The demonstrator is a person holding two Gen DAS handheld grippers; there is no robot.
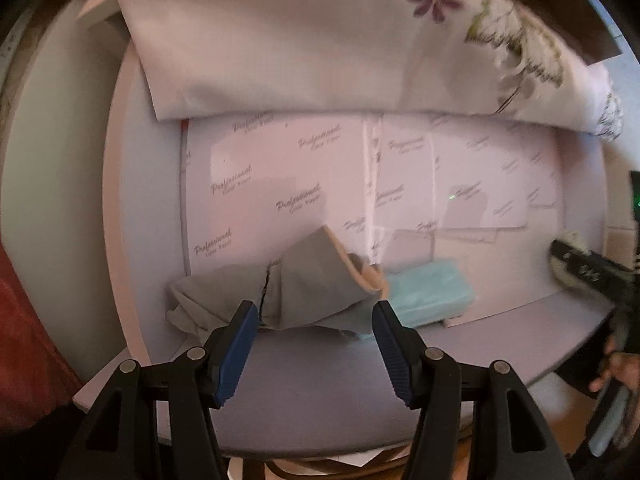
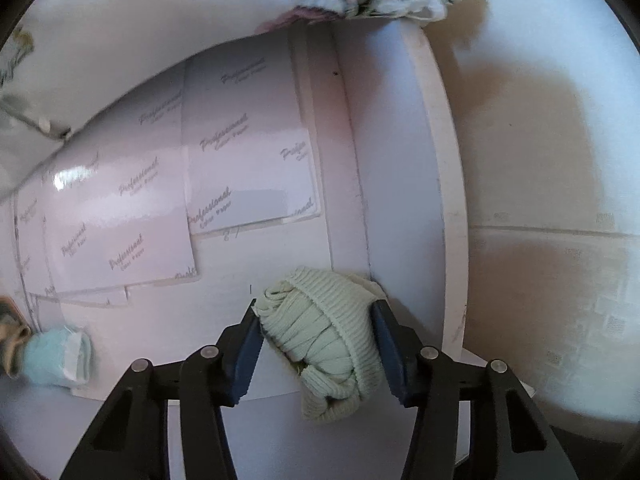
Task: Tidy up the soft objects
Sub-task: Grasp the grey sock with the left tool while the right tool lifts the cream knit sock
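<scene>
The pale green ribbed knit bundle (image 2: 328, 336), rolled on itself, sat between the two blue pads of the right gripper (image 2: 318, 340). Both pads pressed its sides, so the gripper was pinching it. The bundle was at the right end of the white table (image 2: 384, 184), close to the edge; whether it rested on the surface or was lifted clear could not be told.

The step in hand appeared to be the transport of this bundle: either a pick just made or a placement about to be released.

The left gripper (image 1: 314, 326) hovered spread wide and held nothing. Just beyond its tips lay a crumpled grey cloth (image 1: 288, 292), a tan-edged piece (image 1: 360, 270) against it, and a folded light-blue item (image 1: 430, 294) beside that. Glossy printed sheets (image 1: 280, 184) covered the table behind them, and a floral fabric (image 1: 320, 40) hung over the far side.

The next move probably called for bringing the bundle beside the other soft items, or closing the left gripper on the grey cloth.
</scene>
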